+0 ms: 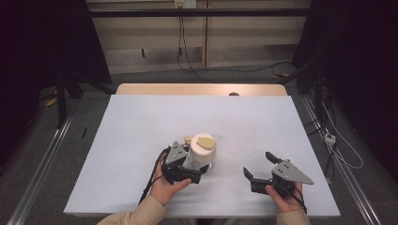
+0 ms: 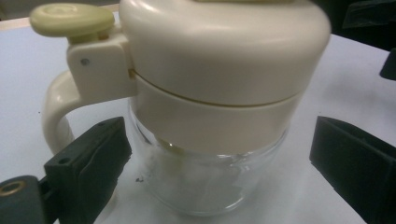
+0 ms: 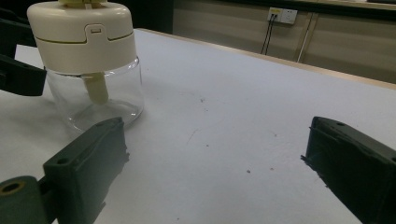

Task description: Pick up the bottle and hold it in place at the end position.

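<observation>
The table (image 1: pixel 141 122), covered in a pale sheet, fills the middle of the high view and is bare apart from one thing. A glass jar (image 1: pixel 202 152) with a cream lid, side handle and thumb button stands just below the centre of that frame, upright on the sheet.

The left gripper (image 1: pixel 199 168) sits at the jar's lower left. In the left gripper view its jaws are spread, one on each side of the glass body (image 2: pixel 201 182), with a gap visible on both sides, so nothing is grasped yet. The step in hand looks like closing in on the jar. The next move likely calls for squeezing the jaws onto the glass below the lid, clear of the handle (image 2: pixel 58 112).

The right gripper (image 1: pixel 257 165) rests at lower right, released and well apart from the jar. Nothing stands in the way.
</observation>
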{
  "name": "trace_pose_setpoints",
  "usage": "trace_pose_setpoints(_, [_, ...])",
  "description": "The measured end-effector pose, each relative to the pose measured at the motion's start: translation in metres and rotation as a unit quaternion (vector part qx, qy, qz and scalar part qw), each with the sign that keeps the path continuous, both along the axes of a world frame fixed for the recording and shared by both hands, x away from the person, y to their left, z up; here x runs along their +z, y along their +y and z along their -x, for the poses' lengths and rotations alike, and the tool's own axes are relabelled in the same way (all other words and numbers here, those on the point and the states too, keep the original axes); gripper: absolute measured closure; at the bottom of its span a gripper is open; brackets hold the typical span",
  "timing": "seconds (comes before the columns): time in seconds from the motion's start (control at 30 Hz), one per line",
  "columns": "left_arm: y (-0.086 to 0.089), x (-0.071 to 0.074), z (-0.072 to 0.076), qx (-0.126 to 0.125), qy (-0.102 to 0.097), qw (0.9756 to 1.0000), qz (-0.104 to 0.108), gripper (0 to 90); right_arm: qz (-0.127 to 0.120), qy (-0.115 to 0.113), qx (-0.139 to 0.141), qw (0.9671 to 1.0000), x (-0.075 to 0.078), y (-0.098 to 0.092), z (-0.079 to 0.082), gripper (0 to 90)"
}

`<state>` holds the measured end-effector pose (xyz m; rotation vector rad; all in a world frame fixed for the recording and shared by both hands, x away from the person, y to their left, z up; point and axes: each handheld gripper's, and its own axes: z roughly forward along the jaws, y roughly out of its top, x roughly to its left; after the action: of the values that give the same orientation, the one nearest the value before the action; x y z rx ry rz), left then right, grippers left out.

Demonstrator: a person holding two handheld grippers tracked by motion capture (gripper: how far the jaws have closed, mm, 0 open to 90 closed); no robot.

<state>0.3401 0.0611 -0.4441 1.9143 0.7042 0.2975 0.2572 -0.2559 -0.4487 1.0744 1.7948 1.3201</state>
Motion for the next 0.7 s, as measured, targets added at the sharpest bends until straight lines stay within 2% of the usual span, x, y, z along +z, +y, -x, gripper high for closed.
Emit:
trace_pose_setpoints(0.43, [-0.009, 0.0, -0.005, 0.012, -0.005, 0.9999, -0.001, 4.6, 0.0, 0.001, -0.002, 1.0, 0.0, 0.0, 0.0, 4.4])
trace_pose_setpoints(0.7, [-0.018, -0.003, -0.008, 0.026, -0.015, 0.9996, -0.003, 4.0, 0.0, 0.002, -0.003, 1.0, 0.0, -0.001, 0.0, 4.4])
